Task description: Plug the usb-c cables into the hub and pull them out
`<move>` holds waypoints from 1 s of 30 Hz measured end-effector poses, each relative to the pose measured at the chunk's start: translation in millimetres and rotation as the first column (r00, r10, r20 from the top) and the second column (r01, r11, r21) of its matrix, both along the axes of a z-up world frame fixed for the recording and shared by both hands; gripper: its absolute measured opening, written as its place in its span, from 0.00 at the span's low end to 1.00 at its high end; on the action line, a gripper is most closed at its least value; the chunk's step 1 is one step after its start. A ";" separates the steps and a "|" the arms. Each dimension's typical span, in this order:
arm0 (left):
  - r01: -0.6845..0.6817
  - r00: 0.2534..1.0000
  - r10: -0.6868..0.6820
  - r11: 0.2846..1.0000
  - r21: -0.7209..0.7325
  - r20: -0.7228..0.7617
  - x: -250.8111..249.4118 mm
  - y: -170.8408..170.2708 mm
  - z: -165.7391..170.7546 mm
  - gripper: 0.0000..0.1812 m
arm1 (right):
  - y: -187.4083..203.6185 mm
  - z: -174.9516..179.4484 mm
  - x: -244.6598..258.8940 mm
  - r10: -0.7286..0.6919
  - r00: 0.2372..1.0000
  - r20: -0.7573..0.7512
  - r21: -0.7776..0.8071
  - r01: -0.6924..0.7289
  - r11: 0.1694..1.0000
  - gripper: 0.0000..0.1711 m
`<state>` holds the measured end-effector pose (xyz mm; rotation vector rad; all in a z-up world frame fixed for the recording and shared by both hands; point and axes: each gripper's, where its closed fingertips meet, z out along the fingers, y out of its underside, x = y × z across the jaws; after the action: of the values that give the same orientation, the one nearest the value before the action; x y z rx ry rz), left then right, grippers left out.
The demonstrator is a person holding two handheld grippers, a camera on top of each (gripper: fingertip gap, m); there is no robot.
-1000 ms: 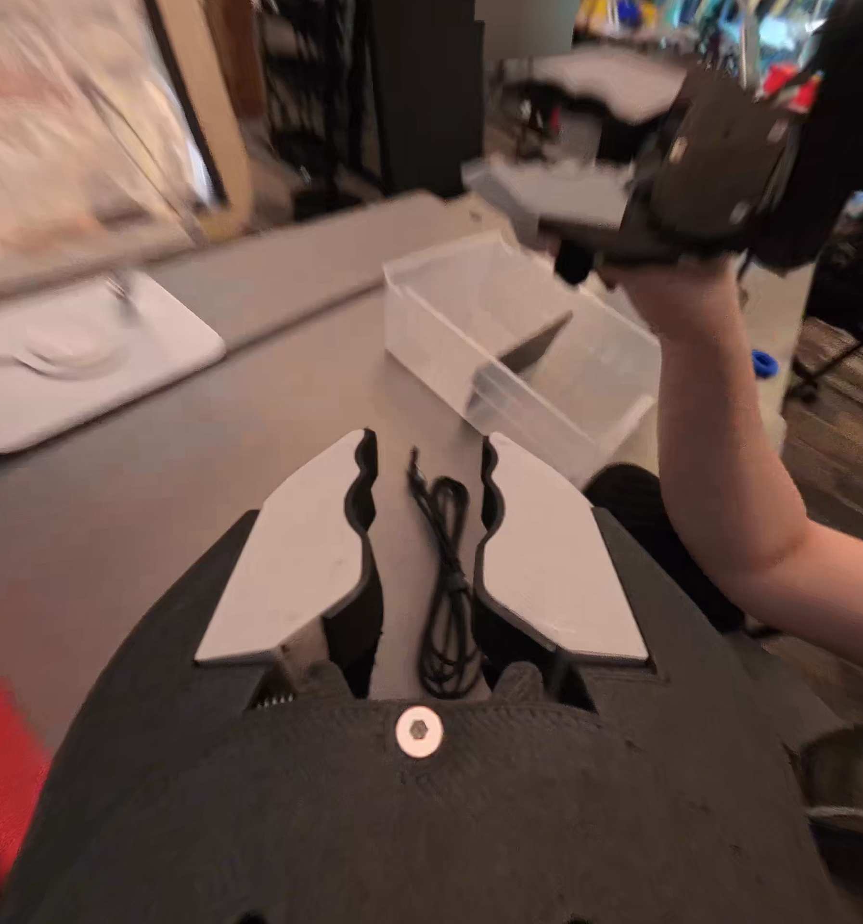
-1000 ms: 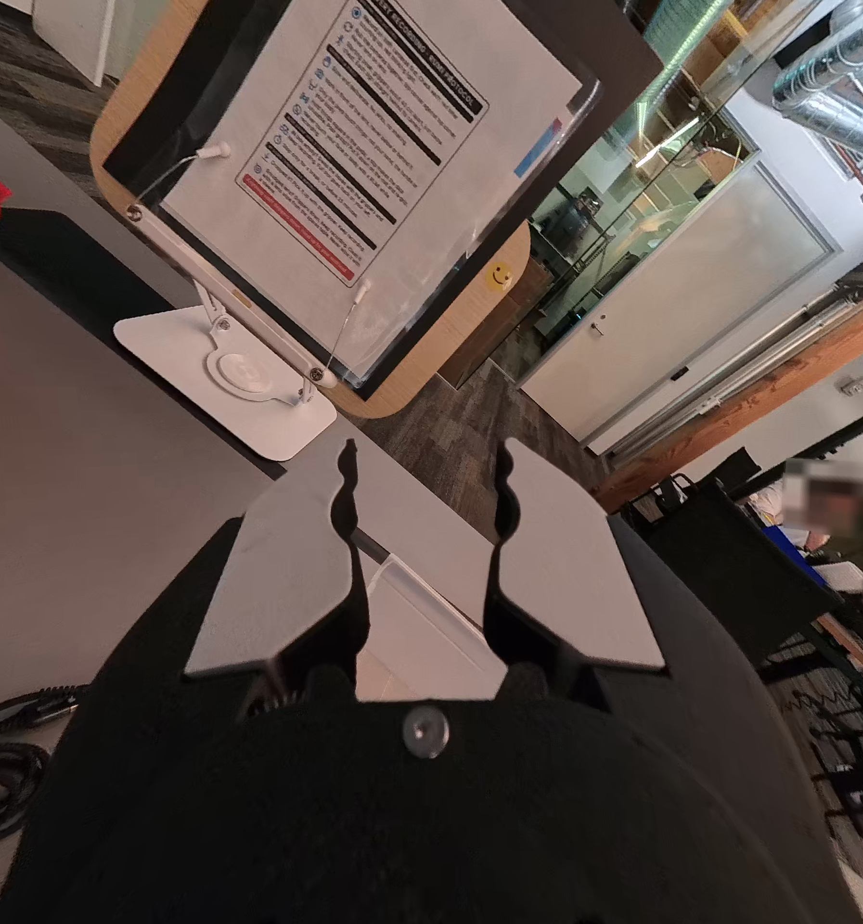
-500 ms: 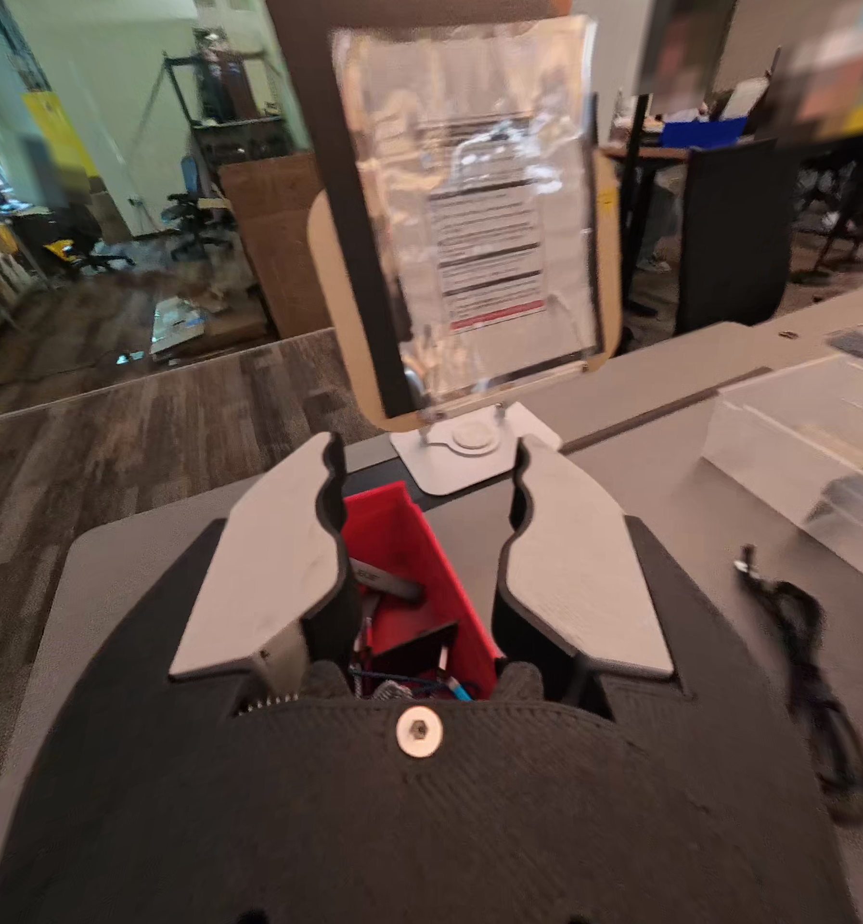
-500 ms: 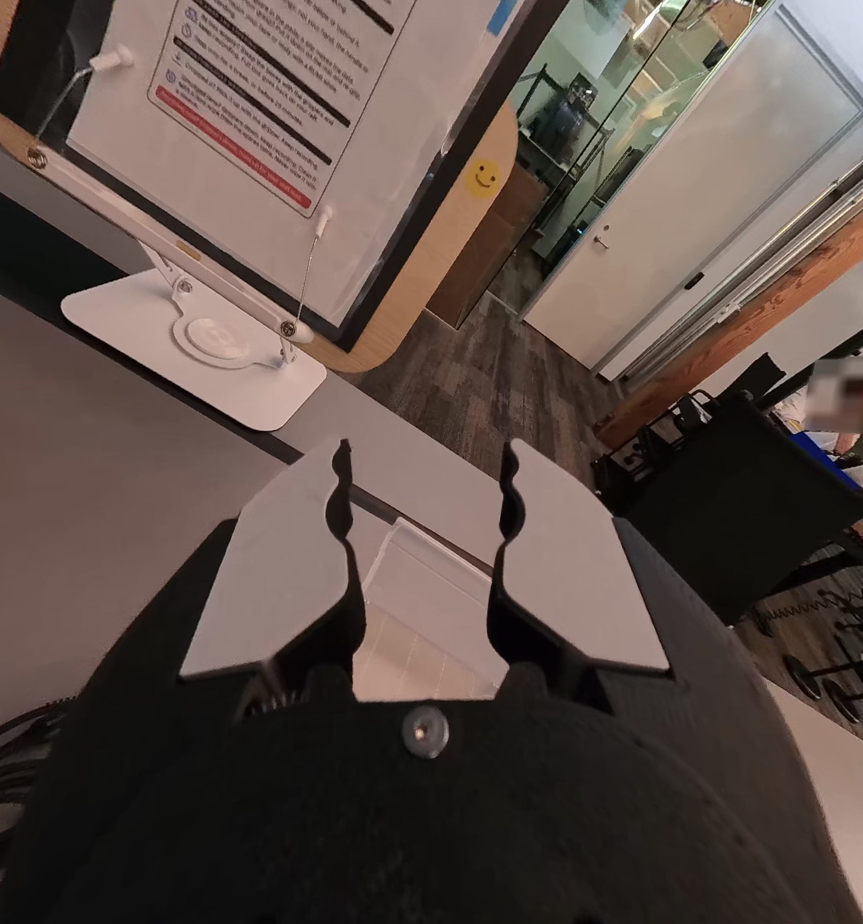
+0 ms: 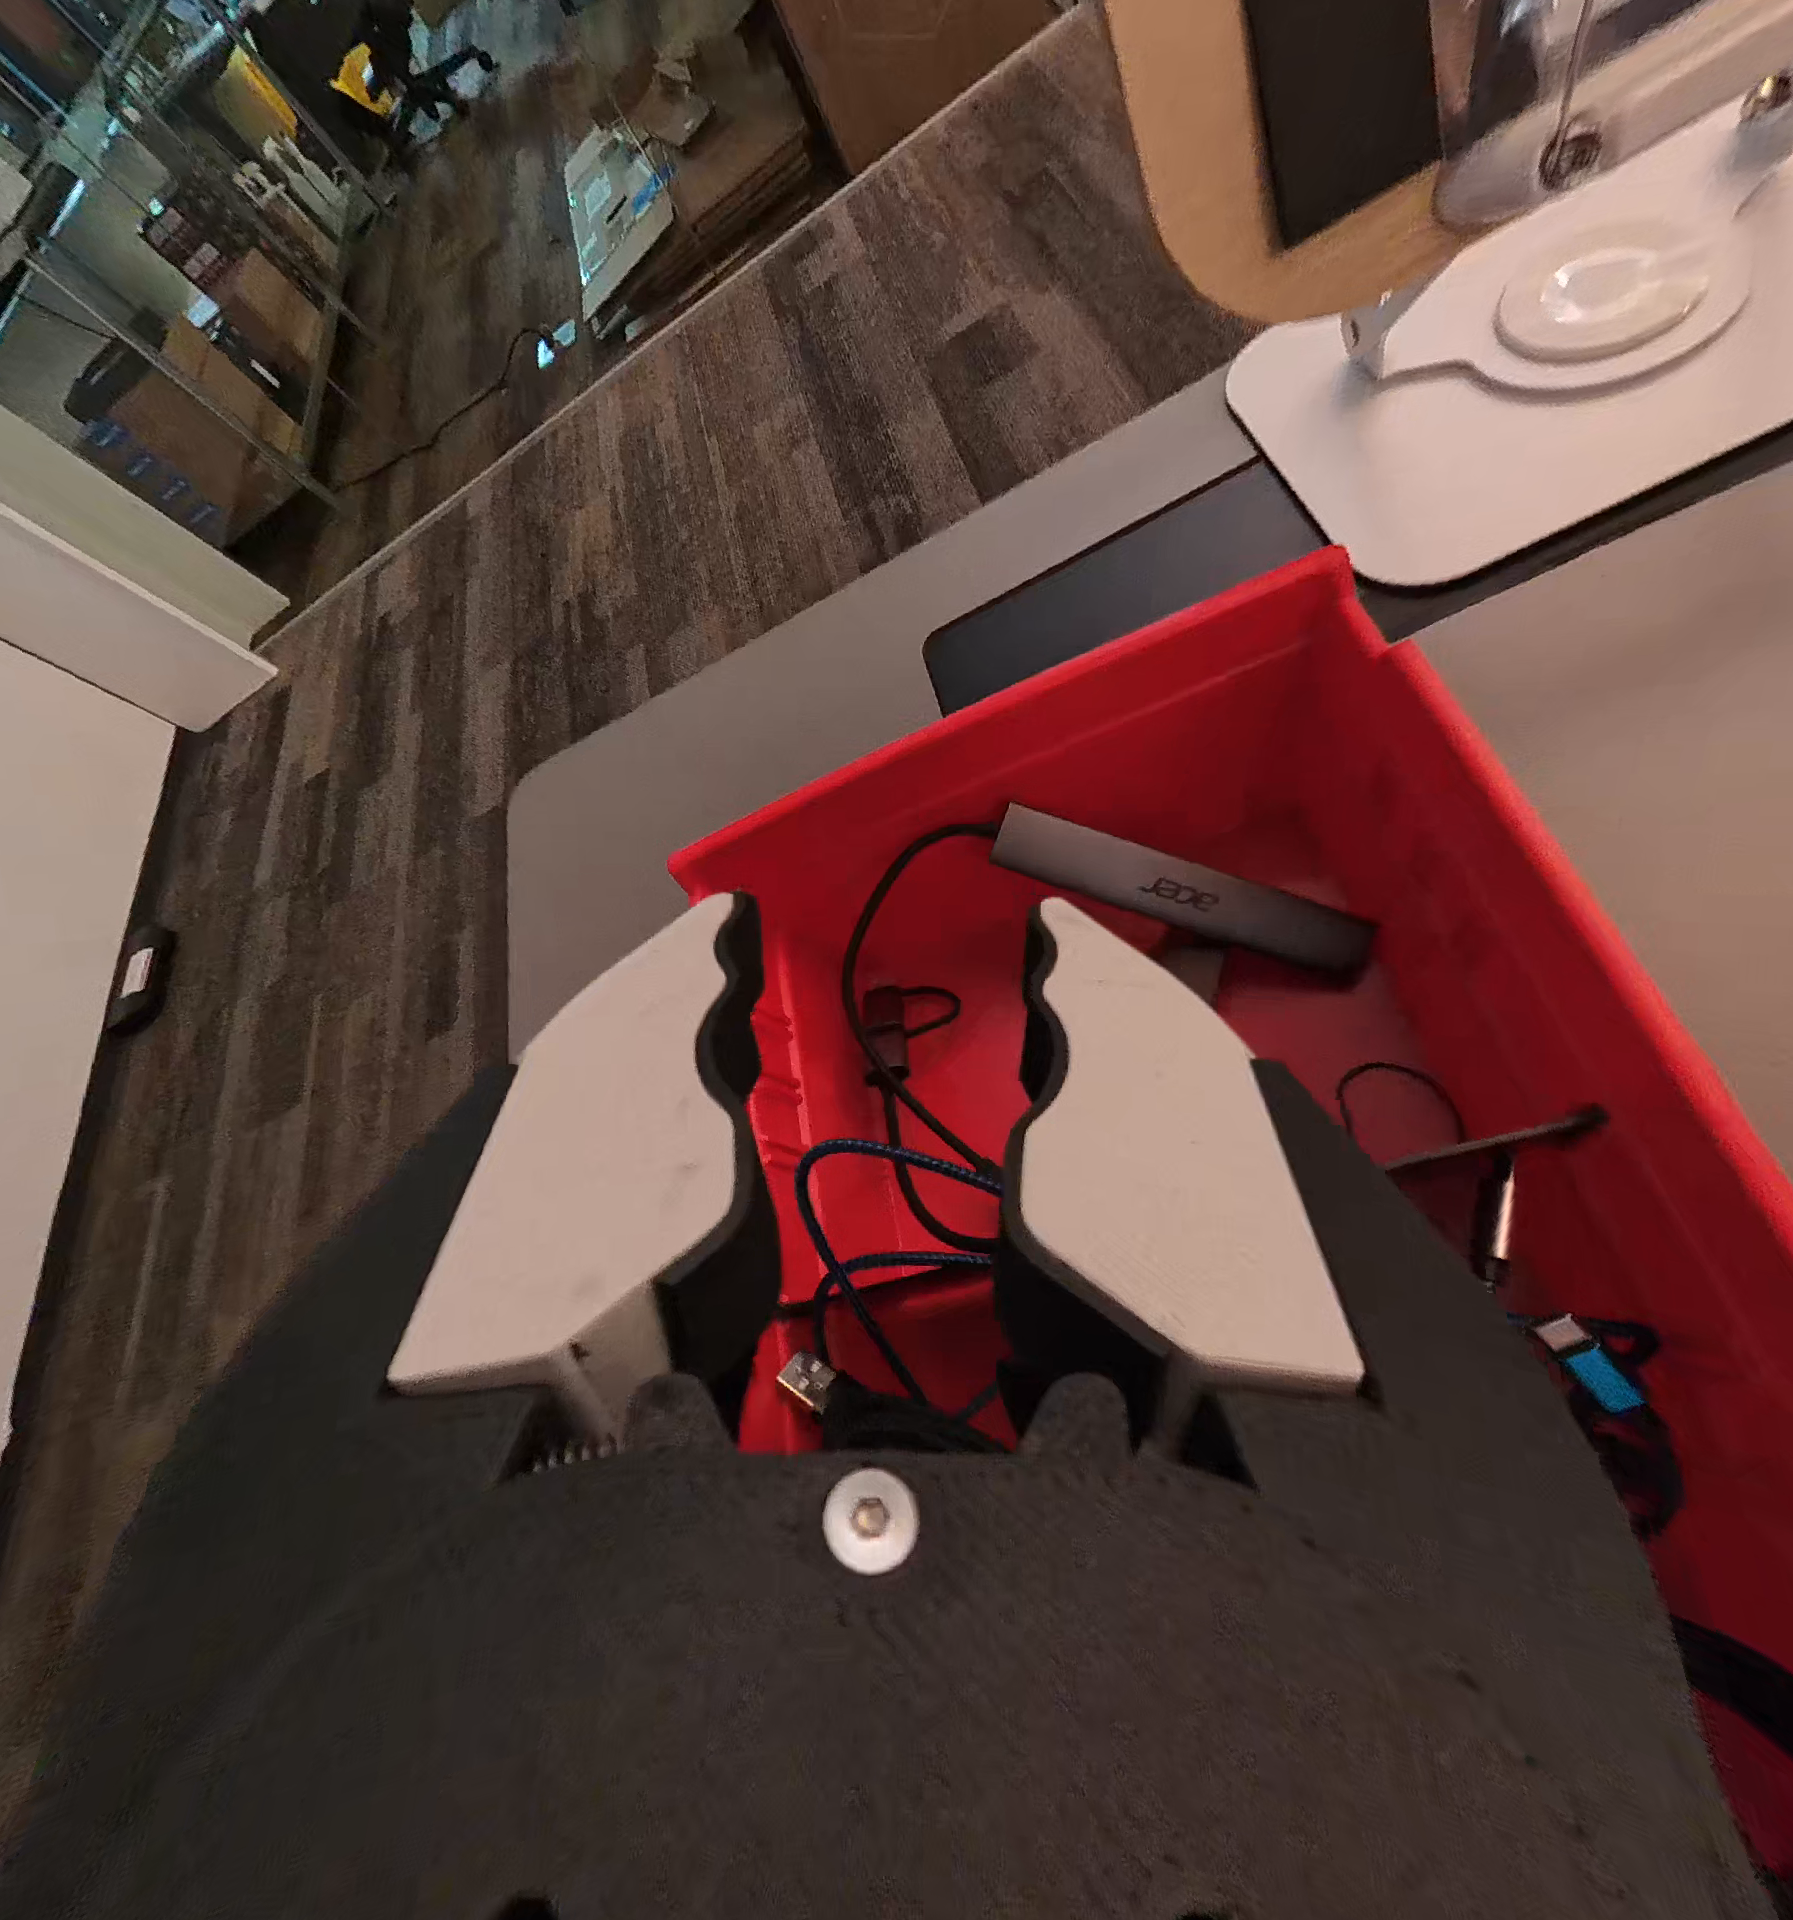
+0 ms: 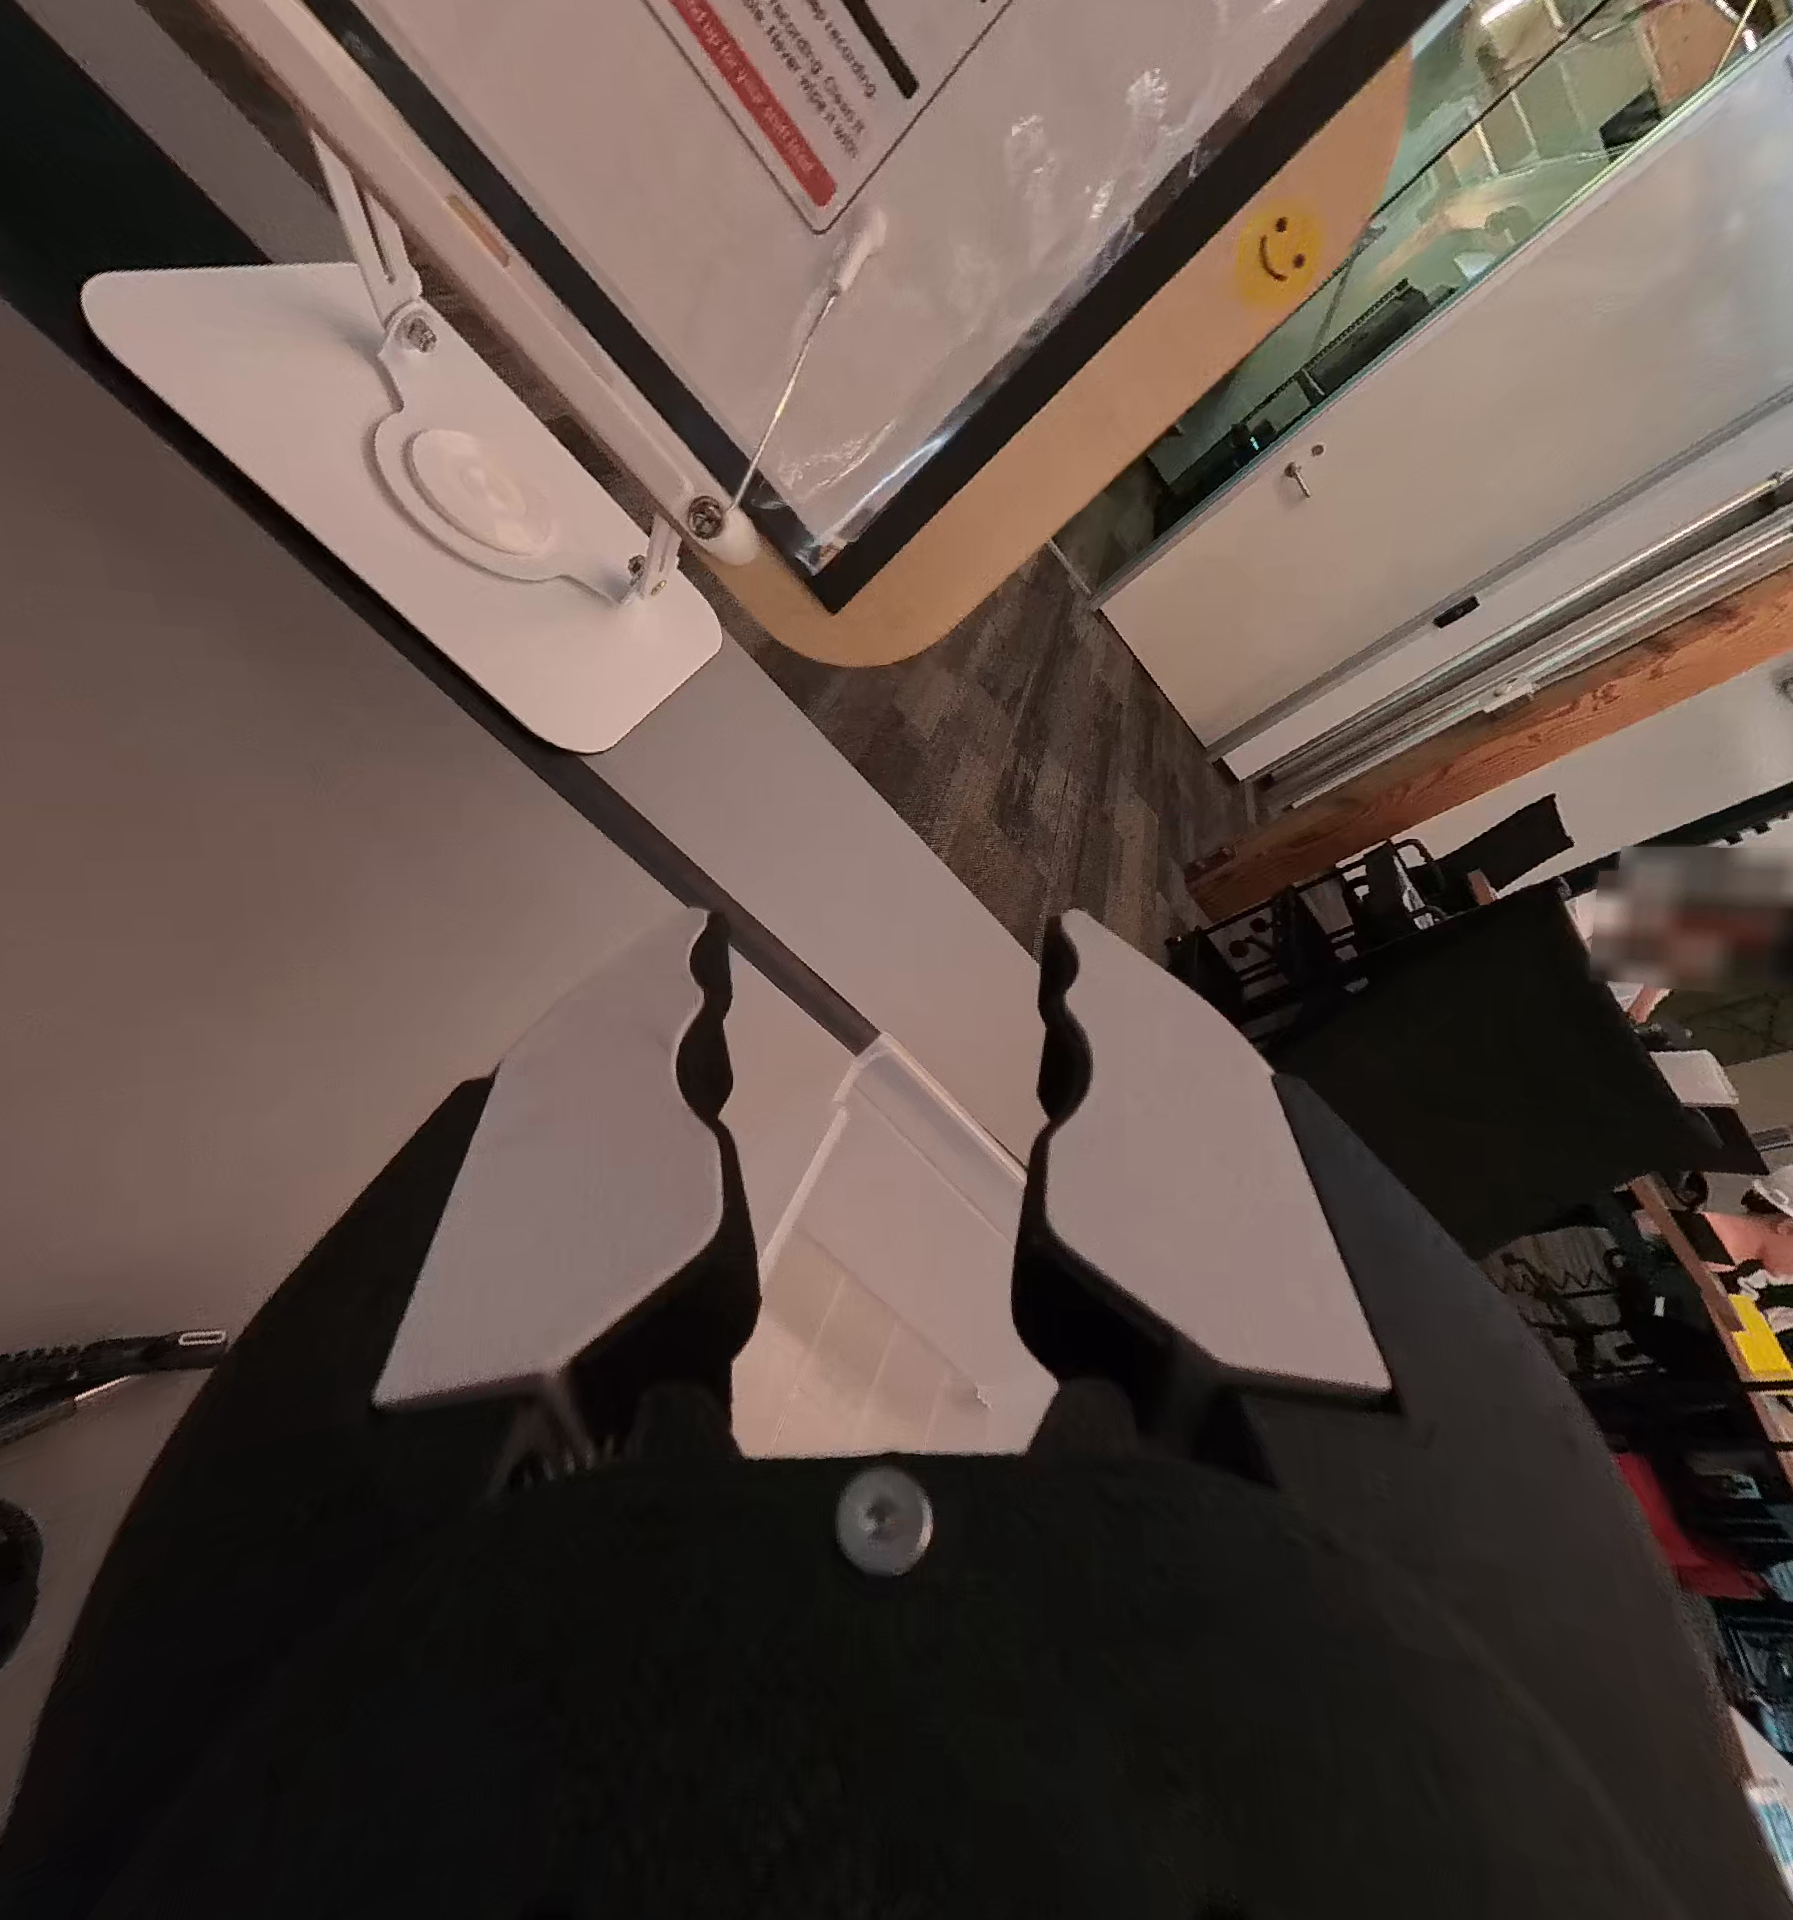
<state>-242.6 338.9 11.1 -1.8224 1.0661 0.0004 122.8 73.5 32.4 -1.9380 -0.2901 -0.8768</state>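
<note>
In the left wrist view a red bin (image 5: 1557, 894) stands on the grey table. A grey hub (image 5: 1183, 902) lies at its far end with a black lead. Black and blue braided cables (image 5: 871, 1174) lie tangled in the bin. My left gripper (image 5: 887, 935) is open and empty, above the bin's near left side. In the right wrist view my right gripper (image 6: 887, 951) is open and empty above a clear plastic box (image 6: 907, 1174). A black cable with a usb-c plug (image 6: 92, 1371) lies on the table at the left.
A white stand base (image 6: 393, 499) holds a clear sign holder (image 6: 871, 208) at the back of the table; the base also shows in the left wrist view (image 5: 1557, 343). The table edge (image 5: 580, 790) drops to a wood-pattern floor. A black chair (image 6: 1474, 1049) stands at the right. Spacing between my two grippers at the tips: around 45 cm. To reach the grey hub (image 5: 1183, 902) in a straight line is about 12 cm for my left fingers, about 40 cm for my right.
My left gripper has swung left from the black cable on the table and tipped down over the red bin. My right gripper has tilted and dropped slightly over the clear box. Both stay open.
</note>
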 end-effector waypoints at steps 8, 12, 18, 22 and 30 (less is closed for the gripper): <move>0.033 0.999 -0.031 0.987 -0.155 0.013 6.8 -11.7 -19.5 0.25 | 1.7 -4.6 -8.7 0.043 0.999 -0.007 -0.024 -0.043 0.999 0.34; 0.001 1.000 0.000 0.956 -0.292 0.002 -2.1 -26.9 -27.6 0.23 | 0.4 -2.4 -12.0 0.062 0.998 -0.001 -0.027 -0.062 0.998 0.34; 0.017 0.998 0.013 0.911 -0.411 0.069 -12.6 -38.0 -25.8 0.21 | -1.5 -4.9 -9.2 0.065 0.998 -0.011 -0.045 -0.066 0.997 0.34; 0.028 0.997 0.004 0.904 -0.427 0.075 -10.9 -37.3 -30.1 0.18 | -0.9 -7.8 -9.2 0.072 0.997 -0.008 -0.058 -0.073 0.996 0.34; 0.233 0.967 -0.155 0.863 -0.448 0.203 26.2 -48.8 -24.7 0.16 | -1.5 -6.7 -10.1 0.089 0.996 0.011 -0.064 -0.088 0.994 0.34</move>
<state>-216.3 290.1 -13.7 -2.0871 1.2008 -0.5654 112.8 72.0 25.7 -1.9629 -0.4130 -0.8320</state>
